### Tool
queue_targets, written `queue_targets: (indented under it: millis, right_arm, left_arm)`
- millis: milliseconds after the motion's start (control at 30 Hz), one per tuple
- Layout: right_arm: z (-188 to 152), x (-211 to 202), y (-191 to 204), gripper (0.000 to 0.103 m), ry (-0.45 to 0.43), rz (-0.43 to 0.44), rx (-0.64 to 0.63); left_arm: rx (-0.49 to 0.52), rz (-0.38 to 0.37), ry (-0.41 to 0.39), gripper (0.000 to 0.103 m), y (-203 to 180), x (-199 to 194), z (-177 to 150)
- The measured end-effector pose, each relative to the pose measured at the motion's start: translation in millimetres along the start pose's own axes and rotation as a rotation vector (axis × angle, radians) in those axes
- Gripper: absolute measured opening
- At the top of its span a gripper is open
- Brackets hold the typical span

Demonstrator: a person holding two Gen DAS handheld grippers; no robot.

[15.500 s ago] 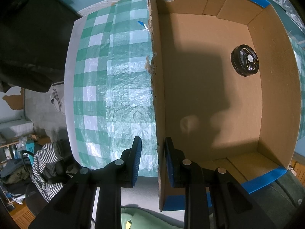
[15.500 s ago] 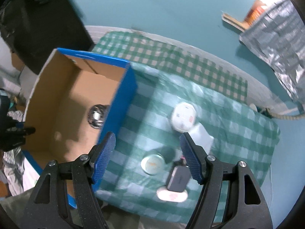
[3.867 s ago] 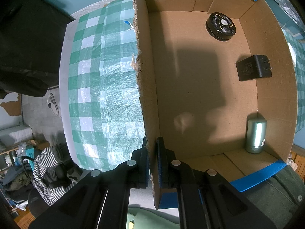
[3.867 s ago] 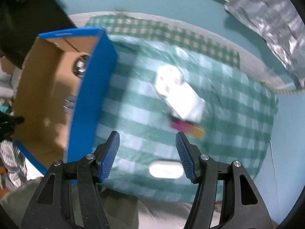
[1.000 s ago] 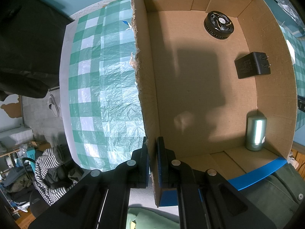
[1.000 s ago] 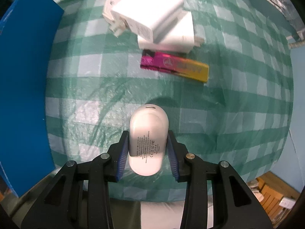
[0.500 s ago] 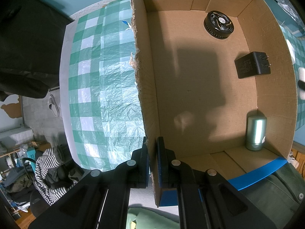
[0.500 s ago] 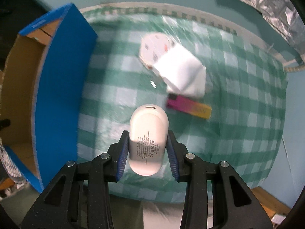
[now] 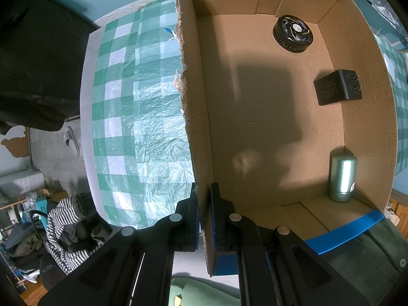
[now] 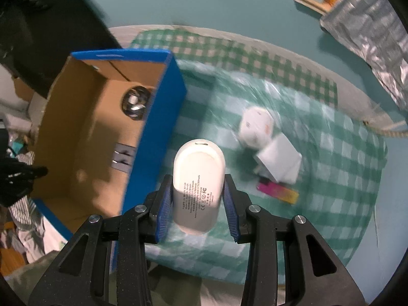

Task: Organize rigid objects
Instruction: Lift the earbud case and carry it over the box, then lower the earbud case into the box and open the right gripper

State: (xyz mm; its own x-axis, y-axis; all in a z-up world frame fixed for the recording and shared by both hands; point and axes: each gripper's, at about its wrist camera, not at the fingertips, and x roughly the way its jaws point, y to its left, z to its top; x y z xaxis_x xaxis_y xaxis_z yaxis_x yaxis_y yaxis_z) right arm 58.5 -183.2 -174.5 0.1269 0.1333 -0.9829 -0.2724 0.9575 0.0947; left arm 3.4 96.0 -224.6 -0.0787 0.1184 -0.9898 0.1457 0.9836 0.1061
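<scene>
right now the right tool (image 10: 196, 201) clamps a white power bank (image 10: 197, 186), lifted over the checked desk (image 10: 331, 204) just beside the cardboard box (image 10: 153, 132). its long axis runs along the fingers, rounded end pointing away. the left tool (image 9: 204, 214) is pinched shut on the box's torn wall (image 9: 193, 127). best to clear the blue wall, then lower it onto bare floor between the black charger (image 9: 338, 90) and silver cylinder (image 9: 341, 178).
</scene>
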Motion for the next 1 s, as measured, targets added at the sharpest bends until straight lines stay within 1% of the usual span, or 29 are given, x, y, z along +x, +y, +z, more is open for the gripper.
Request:
queue_targets:
  millis: [267, 600, 800, 1000]
  right_arm:
    - [14, 1, 40, 0.037, -0.016, 0.039, -0.096]
    - [22, 18, 84, 0.037, 0.021, 0.044, -0.211]
    - [20, 34, 97, 0.037, 0.051, 0.042, -0.253]
    - [20, 42, 98, 0.038, 0.072, 0.056, -0.250]
  left_arm:
    - [0.000, -0.001, 0.000, 0.007, 0, 0, 0]
    - [-0.002, -0.002, 0.000, 0.007, 0, 0, 0]
    - [-0.002, -0.002, 0.000, 0.007, 0, 0, 0]
    - [-0.001, -0.002, 0.000, 0.007, 0, 0, 0]
